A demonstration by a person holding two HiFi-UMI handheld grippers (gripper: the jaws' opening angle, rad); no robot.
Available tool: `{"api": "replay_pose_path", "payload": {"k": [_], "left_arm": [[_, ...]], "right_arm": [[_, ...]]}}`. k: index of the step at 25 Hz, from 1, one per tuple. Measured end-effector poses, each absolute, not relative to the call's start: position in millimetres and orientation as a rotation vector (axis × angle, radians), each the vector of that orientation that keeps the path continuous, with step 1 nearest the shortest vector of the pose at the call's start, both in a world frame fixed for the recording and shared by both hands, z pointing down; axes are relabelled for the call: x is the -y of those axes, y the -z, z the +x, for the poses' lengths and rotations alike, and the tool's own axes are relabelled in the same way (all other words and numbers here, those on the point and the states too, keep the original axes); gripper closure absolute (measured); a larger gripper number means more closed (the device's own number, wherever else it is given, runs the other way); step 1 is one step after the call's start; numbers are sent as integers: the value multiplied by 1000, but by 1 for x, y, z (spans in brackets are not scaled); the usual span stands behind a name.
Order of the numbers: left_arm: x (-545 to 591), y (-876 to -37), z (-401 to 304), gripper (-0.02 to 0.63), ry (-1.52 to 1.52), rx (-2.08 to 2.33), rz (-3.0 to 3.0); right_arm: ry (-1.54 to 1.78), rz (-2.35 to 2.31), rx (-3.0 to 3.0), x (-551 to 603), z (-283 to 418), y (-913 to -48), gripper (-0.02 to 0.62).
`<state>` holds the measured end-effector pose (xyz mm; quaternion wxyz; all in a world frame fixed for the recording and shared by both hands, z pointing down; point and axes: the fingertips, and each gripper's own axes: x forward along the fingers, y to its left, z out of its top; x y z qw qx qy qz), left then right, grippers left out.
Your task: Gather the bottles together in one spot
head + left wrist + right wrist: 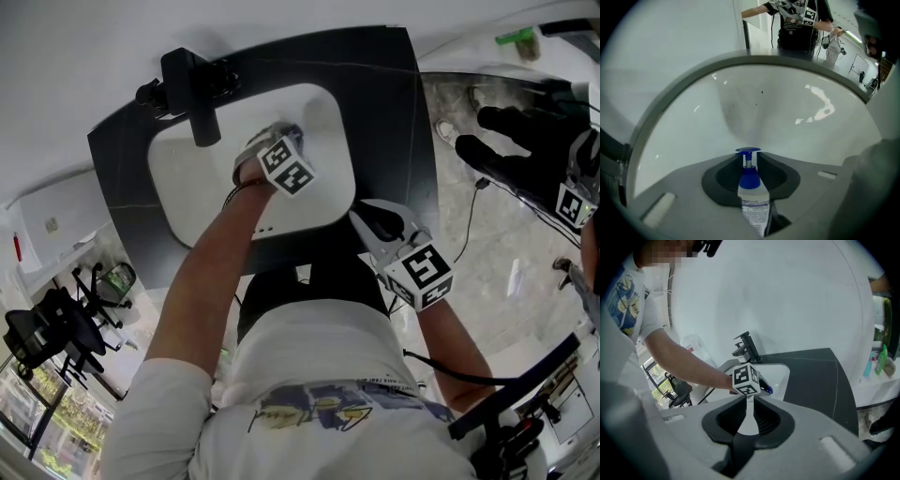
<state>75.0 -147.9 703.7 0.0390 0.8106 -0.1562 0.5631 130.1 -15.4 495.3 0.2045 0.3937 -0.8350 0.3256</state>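
A clear bottle with a blue pump top [751, 187] sits upright between the jaws of my left gripper [749, 157], whose pads press on its blue collar and neck. That gripper [274, 141] hangs inside the white sink basin [187, 178], just right of the black faucet [197, 94]. The right gripper view shows the left gripper's marker cube [745, 379] with a blue cap [768, 390] peeking beside it. My right gripper [364, 217] hovers over the dark counter [394, 122] at the basin's front right corner. Its jaws [746, 401] stand a narrow gap apart with nothing between them.
The basin is set in a dark counter against a white wall. A green bottle [516, 37] and other containers [881, 359] stand on a separate surface at the right. Another person's black-gloved hand [520, 155] reaches in at the far right. An office chair [47, 328] stands at left.
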Motion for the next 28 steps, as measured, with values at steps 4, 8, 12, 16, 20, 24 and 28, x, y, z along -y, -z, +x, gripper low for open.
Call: {"api": "replay_pose_path", "payload": {"k": [4, 8, 12, 16, 20, 24, 28], "left_arm": [[148, -676, 76, 515, -1600, 576, 2555], [142, -645, 69, 528, -1416, 702, 2629], [134, -626, 59, 531, -1282, 785, 2682], [136, -613, 45, 531, -1182, 861, 2662], [137, -598, 31, 531, -1068, 935, 2625], [142, -581, 16, 531, -939, 1032, 2559], [144, -564, -3, 531, -861, 1122, 2515]], "right_arm": [[-902, 1091, 2337, 18, 127, -495, 548], [-888, 1065, 2344, 21, 119, -492, 549], [-858, 1033, 2365, 27, 110, -488, 549], [-833, 1001, 2373, 28, 103, -486, 549], [-811, 972, 2384, 28, 94, -483, 549], [-790, 931, 2402, 31, 83, -481, 549], [-769, 896, 2420, 32, 72, -477, 549]]}}
